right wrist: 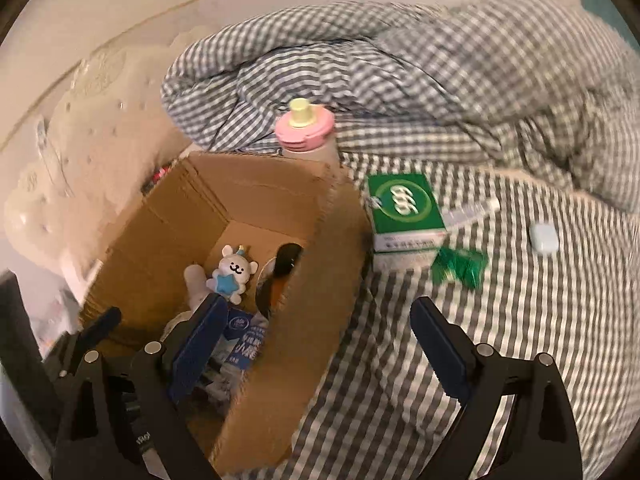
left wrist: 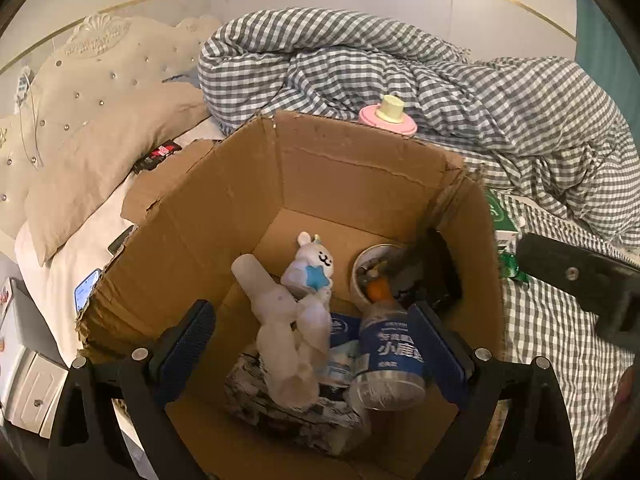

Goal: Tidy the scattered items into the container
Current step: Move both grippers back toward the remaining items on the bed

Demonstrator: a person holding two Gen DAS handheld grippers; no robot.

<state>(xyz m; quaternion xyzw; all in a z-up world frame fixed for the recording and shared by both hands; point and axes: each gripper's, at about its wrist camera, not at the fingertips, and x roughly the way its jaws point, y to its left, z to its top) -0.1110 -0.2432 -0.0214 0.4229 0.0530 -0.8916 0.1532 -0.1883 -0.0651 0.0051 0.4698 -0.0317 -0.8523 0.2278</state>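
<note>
The left gripper (left wrist: 316,344) hangs over the open box (left wrist: 248,184), its fingers (left wrist: 188,344) spread wide with nothing pressed between them; a bottle (left wrist: 390,360) with a blue label lies just inside the right finger, apart from the pad as far as can be seen. In the box, from left to right, lie a white plush (left wrist: 288,328), a small bear (left wrist: 310,266) hugging a blue star, and a round tin (left wrist: 370,268), all over a crumpled printed packet (left wrist: 280,408). The right gripper (right wrist: 320,344) straddles the box's right wall, fingers (right wrist: 440,344) wide and empty, the left one inside the box, the right one over the checked bed (right wrist: 520,320). Still on the bed are a pink-capped bottle (right wrist: 306,132) behind the box, a green carton (right wrist: 404,208) just right of it, a green wrapper (right wrist: 460,266) and a small white case (right wrist: 543,238).
</note>
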